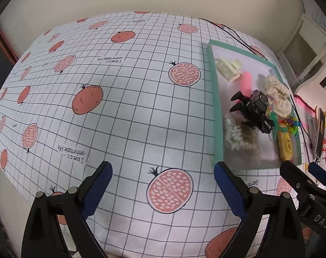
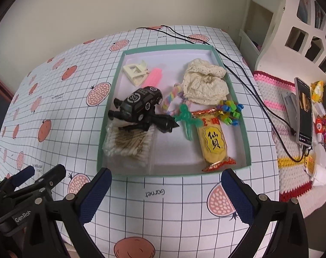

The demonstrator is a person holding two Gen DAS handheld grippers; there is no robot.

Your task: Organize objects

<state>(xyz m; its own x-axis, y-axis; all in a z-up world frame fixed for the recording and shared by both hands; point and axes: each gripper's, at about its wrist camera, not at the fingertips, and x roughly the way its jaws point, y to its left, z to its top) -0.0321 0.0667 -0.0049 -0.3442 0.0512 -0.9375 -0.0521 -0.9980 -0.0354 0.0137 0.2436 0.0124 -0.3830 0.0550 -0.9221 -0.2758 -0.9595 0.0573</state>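
Observation:
A shallow green-rimmed box (image 2: 246, 142) (image 1: 215, 116) lies on the patterned tablecloth. Inside it are a black toy car (image 2: 141, 104) (image 1: 256, 104), a pack of cotton swabs (image 2: 128, 144) (image 1: 238, 136), a cream hair claw (image 2: 135, 73) (image 1: 228, 67), a pink item (image 2: 153, 78), a cream lace cloth (image 2: 203, 83), a green figure (image 2: 185, 118), coloured clips (image 2: 229, 110) and a yellow snack packet (image 2: 214, 145). My right gripper (image 2: 166, 195) is open, just before the box's near rim. My left gripper (image 1: 163, 188) is open over bare cloth, left of the box.
A black cable (image 2: 238, 64) runs past the box's right side to a phone (image 2: 303, 111) propped on a crocheted mat (image 2: 276, 107). A white shelf unit (image 2: 291, 25) stands at the back right. Small trinkets (image 2: 324, 129) crowd the far right.

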